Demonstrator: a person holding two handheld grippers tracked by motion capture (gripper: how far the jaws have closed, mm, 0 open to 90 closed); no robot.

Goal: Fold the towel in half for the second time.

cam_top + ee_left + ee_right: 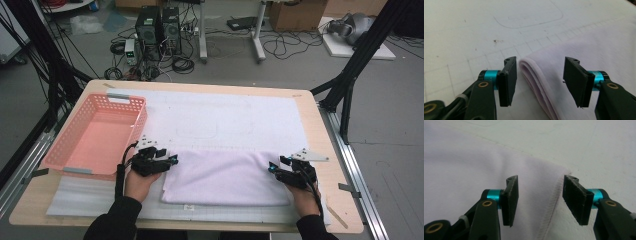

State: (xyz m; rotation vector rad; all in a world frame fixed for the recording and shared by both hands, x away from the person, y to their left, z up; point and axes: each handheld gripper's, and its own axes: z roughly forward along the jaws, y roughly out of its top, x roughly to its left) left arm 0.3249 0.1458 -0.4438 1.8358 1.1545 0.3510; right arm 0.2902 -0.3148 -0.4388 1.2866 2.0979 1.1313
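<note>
A folded lilac towel (227, 177) lies on the white mat (225, 120) beside a pink basket (95, 135). The left gripper (171, 160) and right gripper (272, 167) hover at its two far corners, jaws partly open, gripping nothing. Each should straddle every layer at its corner before closing, so the fold stays even.

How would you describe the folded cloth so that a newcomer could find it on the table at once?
On the wooden table, look at the near half of the white mat, between the person's two grippers. The cloth lies flat there, folded into a long rectangle. Its pale lilac tint sets it apart from the white mat and the pink basket.

Lab: floor computers (159, 27), tangled cables (285, 45)
</note>
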